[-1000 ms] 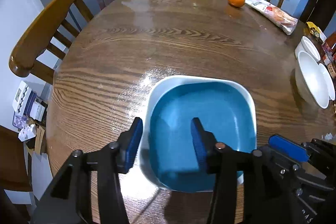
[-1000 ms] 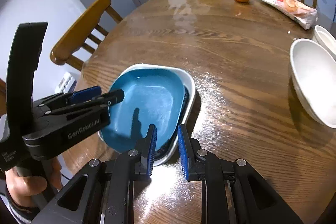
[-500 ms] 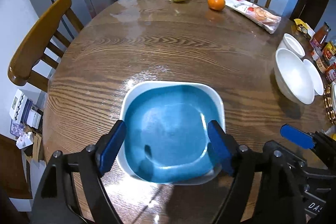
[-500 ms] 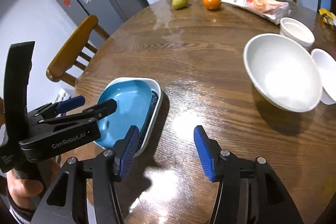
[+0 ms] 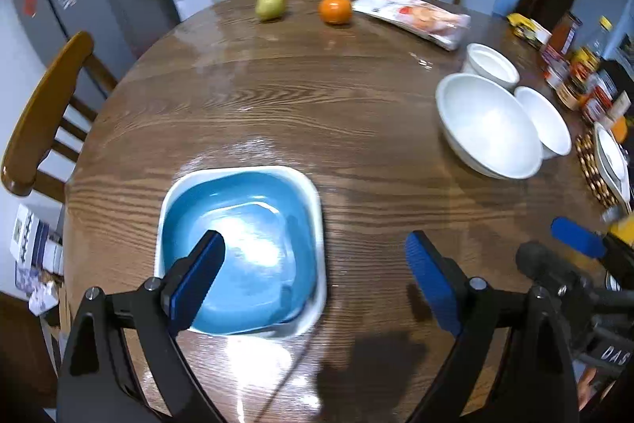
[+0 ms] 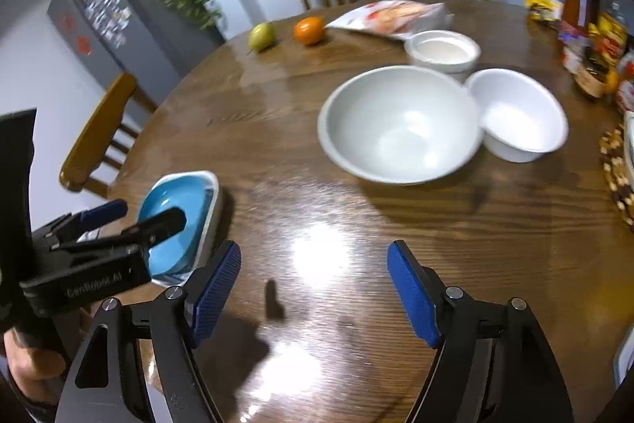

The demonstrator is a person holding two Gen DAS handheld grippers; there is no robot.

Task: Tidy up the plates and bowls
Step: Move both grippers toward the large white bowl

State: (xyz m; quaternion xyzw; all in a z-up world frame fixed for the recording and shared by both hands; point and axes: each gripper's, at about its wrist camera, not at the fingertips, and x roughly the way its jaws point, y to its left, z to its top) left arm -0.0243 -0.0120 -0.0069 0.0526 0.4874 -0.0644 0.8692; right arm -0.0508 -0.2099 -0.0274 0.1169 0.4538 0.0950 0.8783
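- Both grippers have spread wide and drawn back since a second ago, when the right gripper [image 6: 313, 284] was nearly closed at the plate rim — it now hangs over bare wood, gripping nothing.
- Left gripper [image 5: 313, 276] is released too; its left pad [image 5: 196, 278] sits over the blue plate [image 5: 241, 248], the other over the table [image 5: 277, 98].
- That plate rests in a white square dish [image 5: 315, 185] near the table's left edge.
- Three white bowls — a large bowl [image 6: 400, 123], a smaller bowl [image 6: 519, 113] touching it, and a ramekin [image 6: 442, 52] behind — sit well apart on the right.
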